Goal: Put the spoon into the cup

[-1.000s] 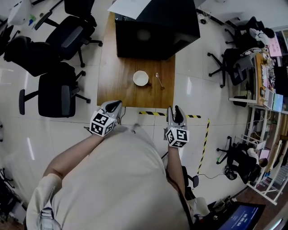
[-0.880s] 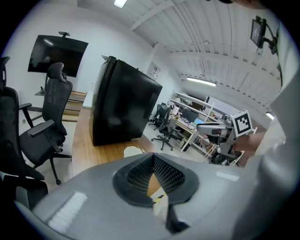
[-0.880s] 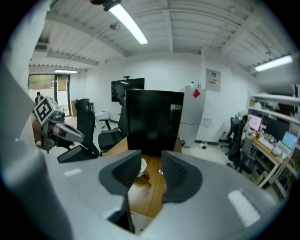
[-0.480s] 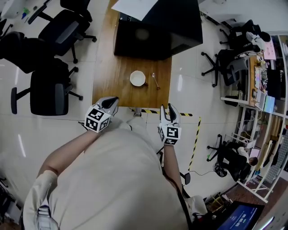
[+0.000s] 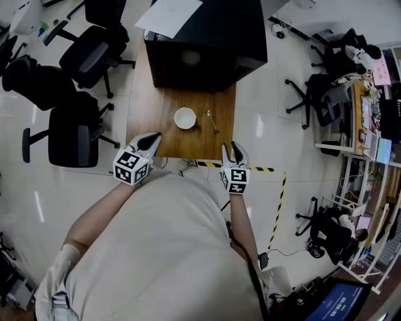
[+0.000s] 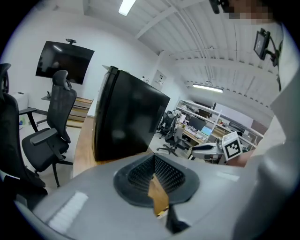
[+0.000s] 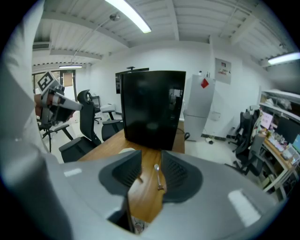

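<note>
While both of your grippers hang over the near edge of the wooden table [image 5: 153, 122], neither one has anything in it. Your left gripper [image 5: 154, 138] has its jaws only a narrow slit apart, and the left gripper view shows bare wood through that slit. Your right gripper [image 5: 230, 148] has its jaws roughly half apart and empty. Through the gap in the right gripper view you look along the tabletop at the spoon [image 5: 212, 121], which lies well ahead of the jaws.

The spoon lies flat on the wood with its bowl end away from you. It sits just to the right of the white cup [image 5: 185, 118] and does not touch it. The cup stands upright near the middle of the table. Beyond them, a large black box [image 5: 207, 44] fills the far end of the table, with a white sheet [image 5: 169, 15] lying on its top.

Around you the floor [image 5: 269, 125] is glossy white tile. A black-and-yellow tape strip [image 5: 257, 168] runs across it by the table's near edge. Black office chairs [image 5: 72, 135] stand to the left of the table, and more chairs [image 5: 319, 103] stand to the right. Cluttered shelves [image 5: 366, 113] line the far right. The left gripper view shows a dark wall screen [image 6: 63, 63]. The right gripper view shows a white cabinet [image 7: 199, 101] behind the box and strip lights [image 7: 129, 16] on the ceiling.
</note>
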Tool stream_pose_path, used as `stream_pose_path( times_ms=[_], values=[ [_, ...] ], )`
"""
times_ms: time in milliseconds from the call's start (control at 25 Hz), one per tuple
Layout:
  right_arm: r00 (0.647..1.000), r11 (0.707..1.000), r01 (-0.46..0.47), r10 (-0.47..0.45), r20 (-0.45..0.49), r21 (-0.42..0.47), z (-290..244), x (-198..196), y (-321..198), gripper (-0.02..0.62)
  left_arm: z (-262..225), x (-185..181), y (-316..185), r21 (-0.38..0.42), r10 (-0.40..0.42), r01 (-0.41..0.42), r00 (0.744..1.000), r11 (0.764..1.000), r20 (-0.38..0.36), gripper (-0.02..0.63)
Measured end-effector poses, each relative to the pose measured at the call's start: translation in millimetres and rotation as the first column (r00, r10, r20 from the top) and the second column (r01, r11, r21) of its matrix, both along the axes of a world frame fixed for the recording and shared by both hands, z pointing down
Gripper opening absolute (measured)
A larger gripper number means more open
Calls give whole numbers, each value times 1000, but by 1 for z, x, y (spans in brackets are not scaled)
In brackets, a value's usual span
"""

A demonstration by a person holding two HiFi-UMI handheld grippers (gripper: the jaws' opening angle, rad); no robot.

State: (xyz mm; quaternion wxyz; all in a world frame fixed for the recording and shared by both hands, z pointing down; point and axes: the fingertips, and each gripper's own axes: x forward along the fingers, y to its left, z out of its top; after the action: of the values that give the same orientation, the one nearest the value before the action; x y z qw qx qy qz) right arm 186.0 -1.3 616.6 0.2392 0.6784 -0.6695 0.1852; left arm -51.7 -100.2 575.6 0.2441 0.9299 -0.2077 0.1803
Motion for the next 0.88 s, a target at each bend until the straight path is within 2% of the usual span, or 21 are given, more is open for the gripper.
stream_pose_path(
  times_ms=[200,400,680,880],
  values=[
    [998,995,61,-58,32,-78,44,12,-4,135,-3,11,0,15,-21,20,999,1000,26,0],
    [990,975,141,-136,41,-173,104,19,-8,135,1,14,5,8,-57,57,998,998,32,3],
    [978,935,207,-199,56,-289,176,42,-23,135,-12,4,-23,47,-205,202,975,978,80,3],
    [966,900,258,-235,107,-352,211,46,-29,138,-21,1,-31,65,-274,268,956,961,103,3]
  ],
)
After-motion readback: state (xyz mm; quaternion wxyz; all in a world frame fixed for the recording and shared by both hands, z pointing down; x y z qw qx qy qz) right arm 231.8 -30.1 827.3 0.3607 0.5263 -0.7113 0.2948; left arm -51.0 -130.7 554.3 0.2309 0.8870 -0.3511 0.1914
